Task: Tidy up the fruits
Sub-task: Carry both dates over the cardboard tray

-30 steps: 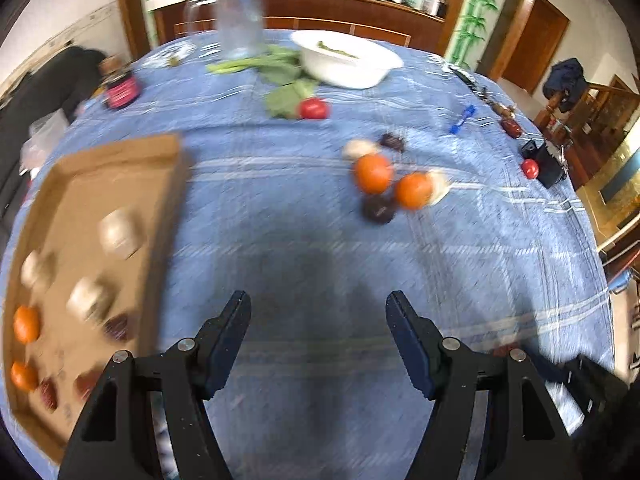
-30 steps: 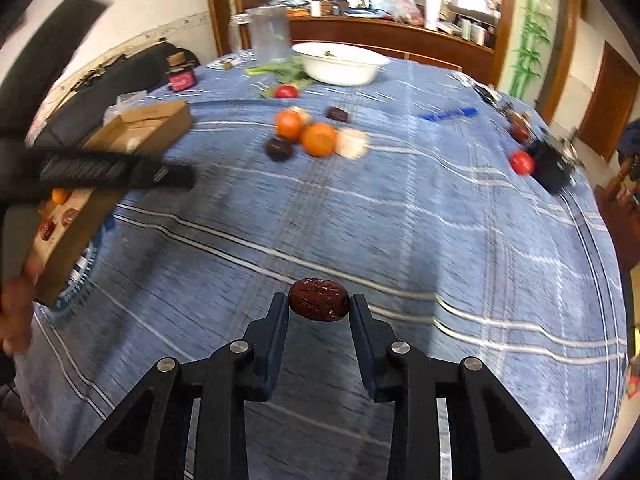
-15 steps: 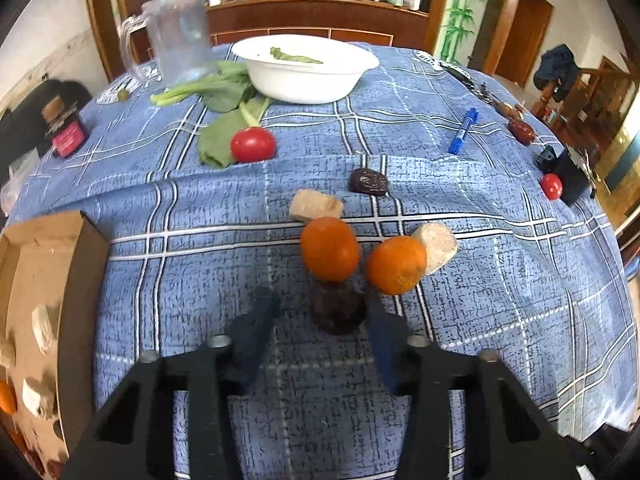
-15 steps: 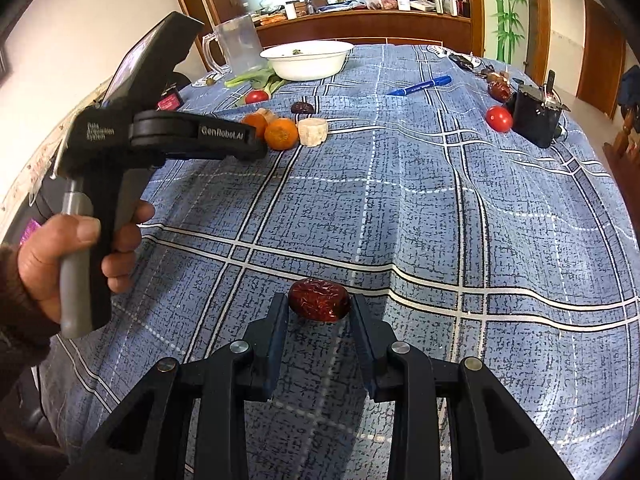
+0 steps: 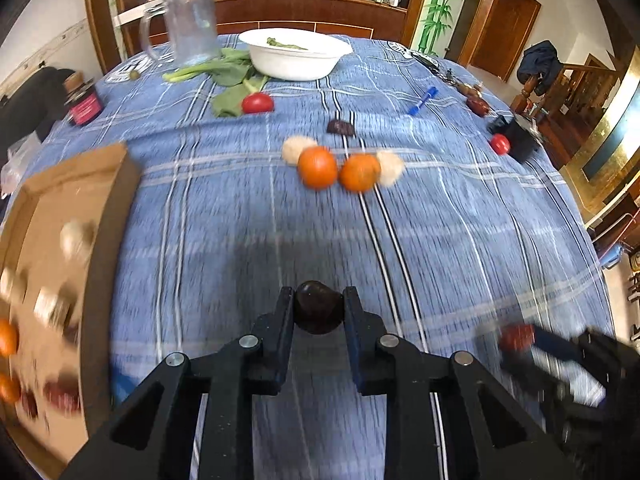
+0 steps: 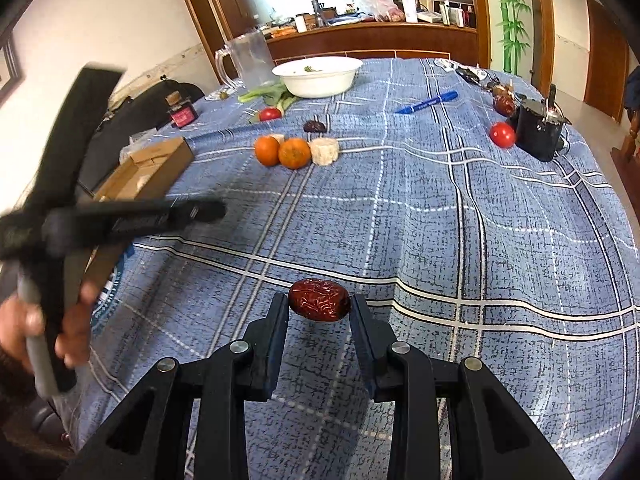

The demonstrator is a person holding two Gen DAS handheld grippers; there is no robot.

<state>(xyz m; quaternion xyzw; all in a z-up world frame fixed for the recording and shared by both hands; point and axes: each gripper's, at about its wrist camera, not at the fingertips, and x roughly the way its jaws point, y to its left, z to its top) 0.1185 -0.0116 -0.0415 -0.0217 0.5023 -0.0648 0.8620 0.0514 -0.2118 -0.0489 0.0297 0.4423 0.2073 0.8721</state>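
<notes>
My left gripper (image 5: 318, 306) is shut on a dark round fruit (image 5: 319, 312) and holds it above the blue cloth. My right gripper (image 6: 319, 306) is shut on a wrinkled red date (image 6: 319, 299), also off the table. Two oranges (image 5: 318, 167) (image 5: 359, 172), two pale chunks (image 5: 390, 167) and a dark date (image 5: 340, 127) lie mid-table. The cardboard tray (image 5: 100, 184) at the left holds oranges, pale chunks and dates, all blurred. The left gripper shows as a blurred black shape in the right wrist view (image 6: 120, 216).
A white bowl (image 5: 294, 54), greens (image 5: 228, 76), a tomato (image 5: 258, 103) and a clear jug (image 5: 188, 26) stand at the back. A blue pen (image 5: 422, 100), another tomato (image 5: 500, 144) and a black box (image 5: 520, 136) are at the right. A small jar (image 5: 82, 100) stands far left.
My left gripper closed on the dark fruit beside the oranges, lifted it and pulled back toward the tray side. My right gripper kept its date and barely moved.
</notes>
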